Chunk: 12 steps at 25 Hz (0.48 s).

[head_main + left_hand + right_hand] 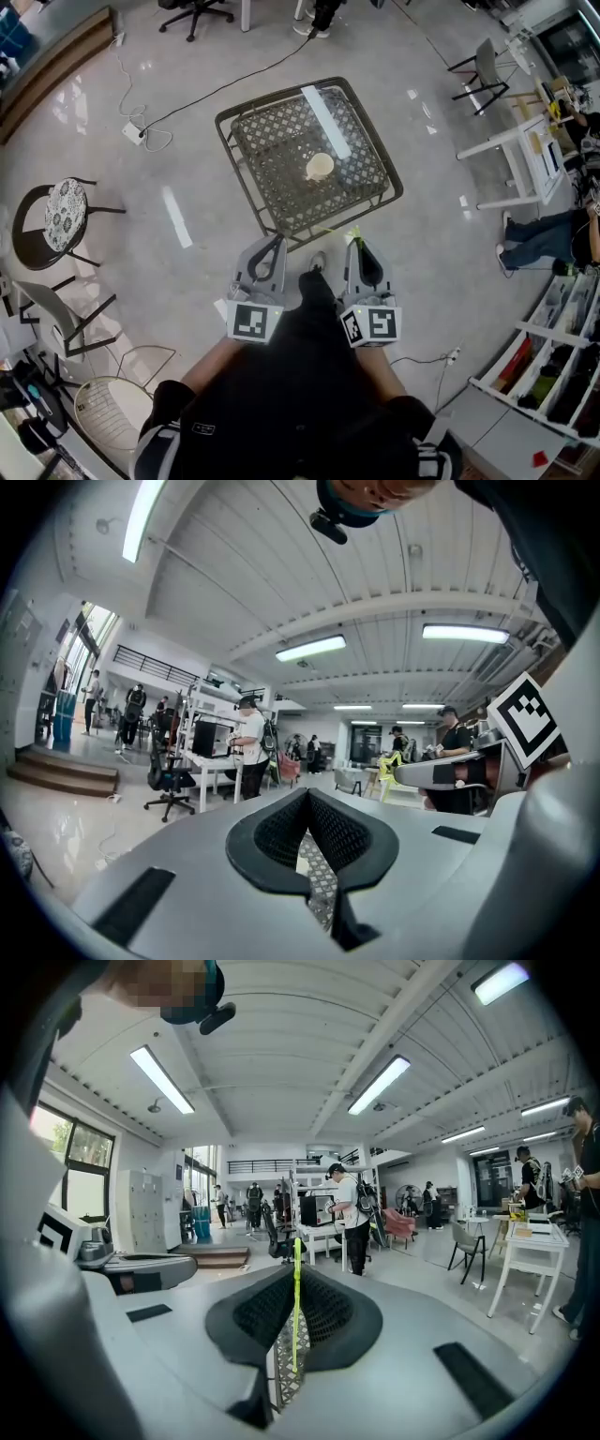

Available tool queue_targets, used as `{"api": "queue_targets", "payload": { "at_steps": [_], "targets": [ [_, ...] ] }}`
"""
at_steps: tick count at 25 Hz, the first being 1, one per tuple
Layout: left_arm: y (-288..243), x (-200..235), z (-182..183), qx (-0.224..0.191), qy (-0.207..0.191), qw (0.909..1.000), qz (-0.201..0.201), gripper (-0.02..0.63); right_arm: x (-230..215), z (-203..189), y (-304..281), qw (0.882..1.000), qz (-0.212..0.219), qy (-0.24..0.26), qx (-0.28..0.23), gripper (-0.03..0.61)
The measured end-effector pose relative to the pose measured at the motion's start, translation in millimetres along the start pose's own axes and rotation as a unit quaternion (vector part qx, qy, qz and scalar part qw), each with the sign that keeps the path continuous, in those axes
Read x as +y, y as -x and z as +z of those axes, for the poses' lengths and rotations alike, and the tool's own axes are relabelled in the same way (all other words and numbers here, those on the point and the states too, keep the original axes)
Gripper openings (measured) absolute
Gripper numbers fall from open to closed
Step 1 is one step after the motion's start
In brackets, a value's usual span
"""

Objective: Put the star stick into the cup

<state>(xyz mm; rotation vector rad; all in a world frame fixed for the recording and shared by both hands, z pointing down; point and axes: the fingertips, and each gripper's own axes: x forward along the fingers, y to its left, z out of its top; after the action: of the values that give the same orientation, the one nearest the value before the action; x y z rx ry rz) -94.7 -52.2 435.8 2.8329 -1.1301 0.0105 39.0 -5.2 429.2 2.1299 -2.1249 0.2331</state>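
A pale cup [320,167] stands upright near the middle of the square lattice table [253,141]. Both grippers hover side by side just off the table's near edge, short of the cup. My right gripper [359,246] [296,1274] is shut on the star stick [296,1307], a thin yellow-green rod standing upright between the pads; its green tip [353,233] pokes out toward the table. My left gripper [272,247] [307,799] is shut with nothing in it. The stick's star end cannot be made out.
A round patterned chair [62,214] and wire chairs [103,403] stand at the left. A black cable [216,89] runs across the floor behind the table. White tables [525,155], a person's legs [544,239] and shelving [553,366] are at the right.
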Motion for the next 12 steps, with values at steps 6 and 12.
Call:
{"api": "queue_targets", "payload": {
  "at_steps": [6, 12],
  "targets": [
    [-14.8, 14.9, 0.1, 0.002, -0.005, 0.9994, 0.033, 0.015, -5.4, 1.0, -31.2, 1.000, 0.026, -0.004, -0.002, 0.021],
    [-40.8, 23.9, 9.1, 0.001, -0.004, 0.9977, 0.068, 0.015, -24.2, 3.2, -64.7, 0.999, 0.052, -0.011, -0.006, 0.021]
  ]
}}
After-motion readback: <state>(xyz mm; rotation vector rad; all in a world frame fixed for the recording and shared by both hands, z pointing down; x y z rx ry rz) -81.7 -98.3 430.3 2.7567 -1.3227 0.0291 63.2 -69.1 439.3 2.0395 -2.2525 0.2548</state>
